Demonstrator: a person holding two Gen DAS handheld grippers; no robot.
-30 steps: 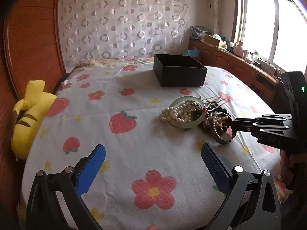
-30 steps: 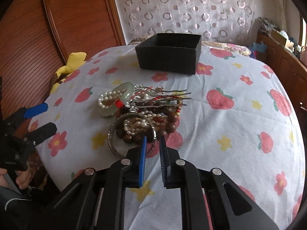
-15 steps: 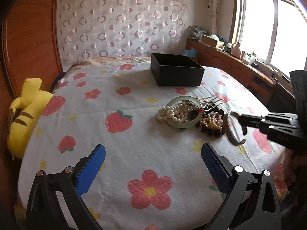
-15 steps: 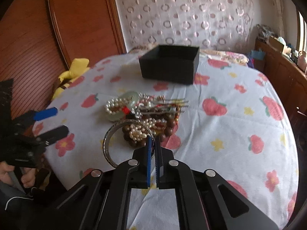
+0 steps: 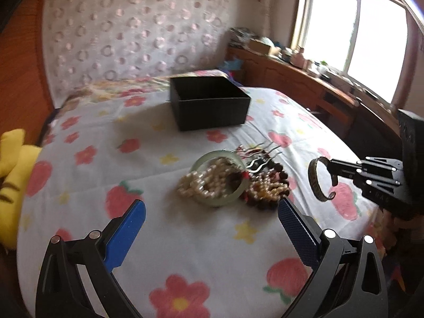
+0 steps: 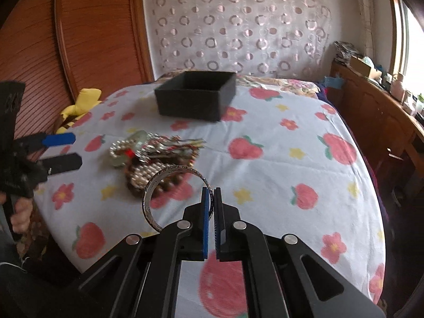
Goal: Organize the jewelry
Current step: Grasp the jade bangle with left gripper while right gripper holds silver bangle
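1. Silver metal catches our eye first: an open cuff bangle (image 6: 169, 193) is pinched at one side between the nearly closed fingers of our right gripper (image 6: 211, 198), lifted clear of the bedspread (image 6: 278, 175)
2. From the left wrist view we see the same bangle (image 5: 318, 180) hanging in the air off the tip of the right gripper (image 5: 332, 173), just right of the jewelry pile (image 5: 233, 180)
3. Our left gripper (image 5: 210, 225) hangs low over the near part of the bed with its blue fingers (image 5: 124, 234) spread wide and nothing between them
4. We see the pile resting on the bedspread: a pale green bangle (image 5: 220, 179) ringing pearl strands, dark wooden beads and metal hairpins beside it
5. We see a black open box (image 6: 196, 95) standing farther back on the bed, well apart from the pile
6. We notice a yellow plush toy (image 5: 13, 175) at the bed's left edge
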